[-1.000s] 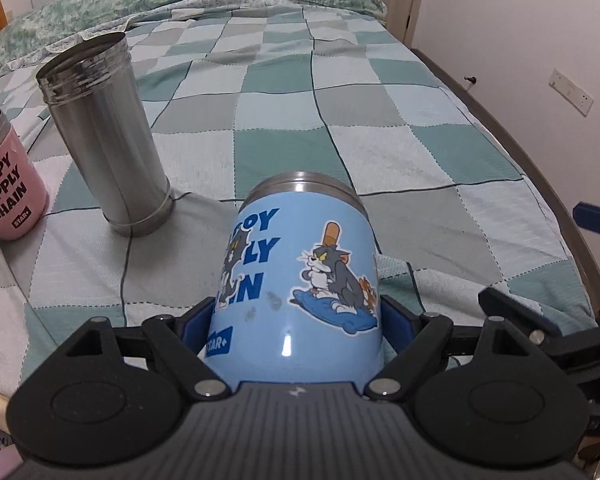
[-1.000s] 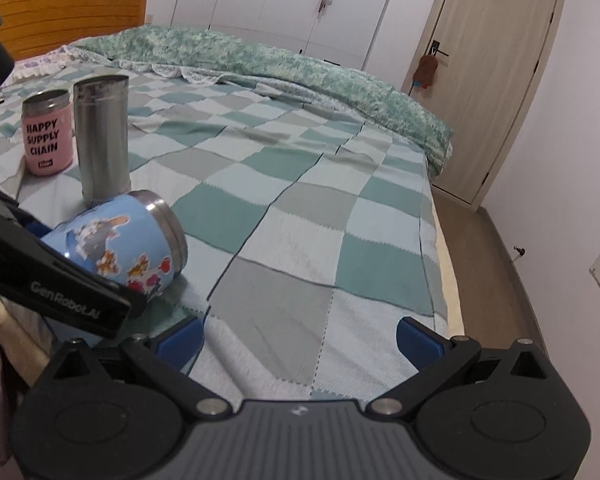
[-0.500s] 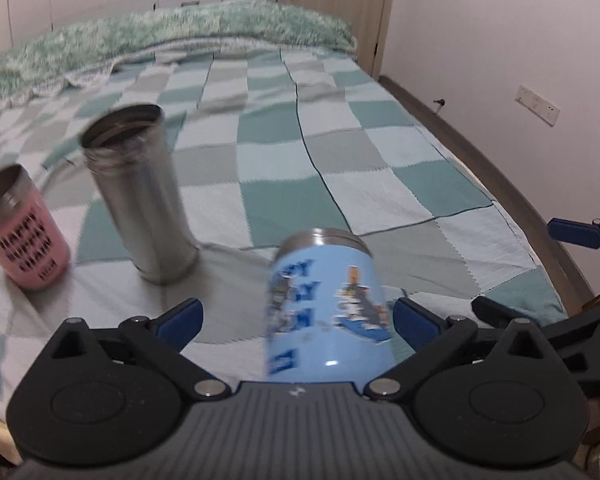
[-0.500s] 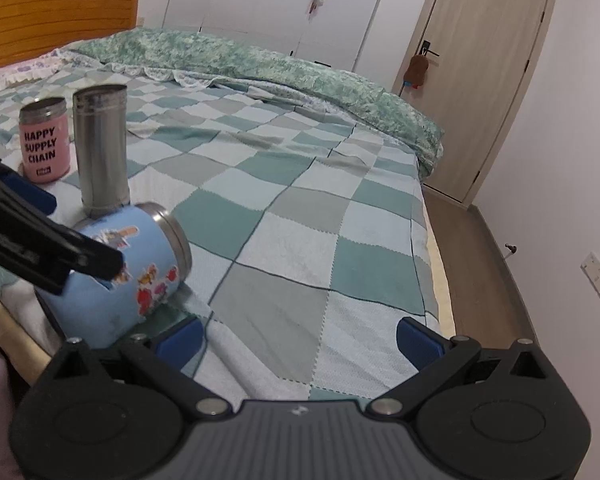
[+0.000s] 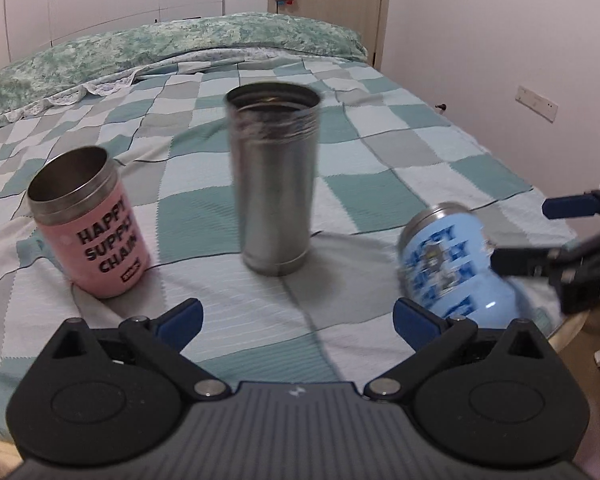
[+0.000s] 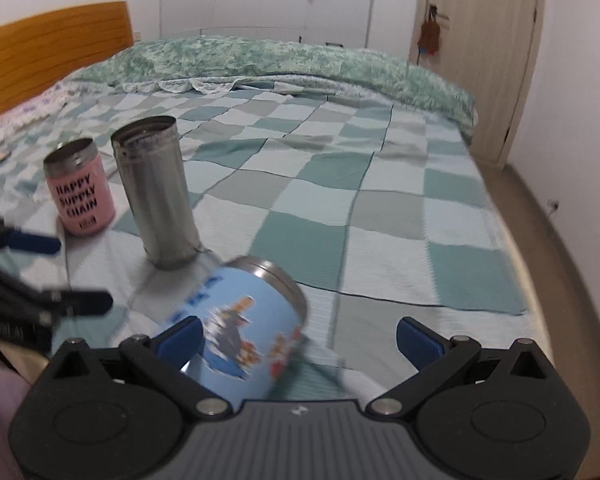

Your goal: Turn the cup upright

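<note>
A blue cartoon cup (image 5: pixel 448 264) lies tilted on the checked bed cover near the bed's front edge, its steel rim pointing away. In the right wrist view the blue cup (image 6: pixel 244 324) sits just ahead of the left fingertip. My left gripper (image 5: pixel 298 318) is open and empty, facing the steel cup. My right gripper (image 6: pixel 300 336) is open, with the blue cup partly between its jaws at the left side, not clamped. Each gripper shows at the edge of the other's view.
A tall steel tumbler (image 5: pixel 274 184) stands upright behind the blue cup; it also shows in the right wrist view (image 6: pixel 156 196). A pink cup (image 5: pixel 90 224) reading HAPPY SUPPLY CHAIN stands upright to its left. Rolled quilt (image 5: pixel 172 48) lies at the far end. Bed edge and floor are right.
My left gripper opened, let go of the blue cup and swung left and back. The cup now lies tilted on the bed. My right gripper moved in toward the cup.
</note>
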`<state>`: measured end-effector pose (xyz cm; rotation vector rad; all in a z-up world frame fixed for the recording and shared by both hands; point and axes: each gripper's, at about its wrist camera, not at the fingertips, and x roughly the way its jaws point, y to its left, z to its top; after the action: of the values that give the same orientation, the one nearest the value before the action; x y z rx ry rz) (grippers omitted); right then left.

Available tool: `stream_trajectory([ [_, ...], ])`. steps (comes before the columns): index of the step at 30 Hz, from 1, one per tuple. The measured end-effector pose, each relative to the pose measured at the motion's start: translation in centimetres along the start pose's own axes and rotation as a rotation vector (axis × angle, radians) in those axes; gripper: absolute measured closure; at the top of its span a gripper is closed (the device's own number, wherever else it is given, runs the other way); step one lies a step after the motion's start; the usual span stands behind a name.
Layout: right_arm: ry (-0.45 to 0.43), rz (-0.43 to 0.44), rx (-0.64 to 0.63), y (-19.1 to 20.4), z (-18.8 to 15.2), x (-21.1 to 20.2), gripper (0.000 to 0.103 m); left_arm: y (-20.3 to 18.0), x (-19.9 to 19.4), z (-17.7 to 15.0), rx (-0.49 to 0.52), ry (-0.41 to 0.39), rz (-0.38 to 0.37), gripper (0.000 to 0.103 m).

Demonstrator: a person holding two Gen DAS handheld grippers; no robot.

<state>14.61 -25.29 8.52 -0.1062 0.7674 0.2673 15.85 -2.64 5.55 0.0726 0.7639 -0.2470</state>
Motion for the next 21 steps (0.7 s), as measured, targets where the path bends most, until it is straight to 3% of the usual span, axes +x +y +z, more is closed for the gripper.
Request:
stream_trajectory([
  [8, 0.098, -0.028, 0.084, 1.5, 1.8, 3.1, 0.000, 2.9, 1.5, -0.6, 0.016, -0.003, -0.058, 0.000],
  [21, 0.248, -0.046, 0.212, 1.6, 2.5, 7.1, 0.000, 3.9, 3.8, -0.6, 0.020, -0.006, -0.134, 0.000],
])
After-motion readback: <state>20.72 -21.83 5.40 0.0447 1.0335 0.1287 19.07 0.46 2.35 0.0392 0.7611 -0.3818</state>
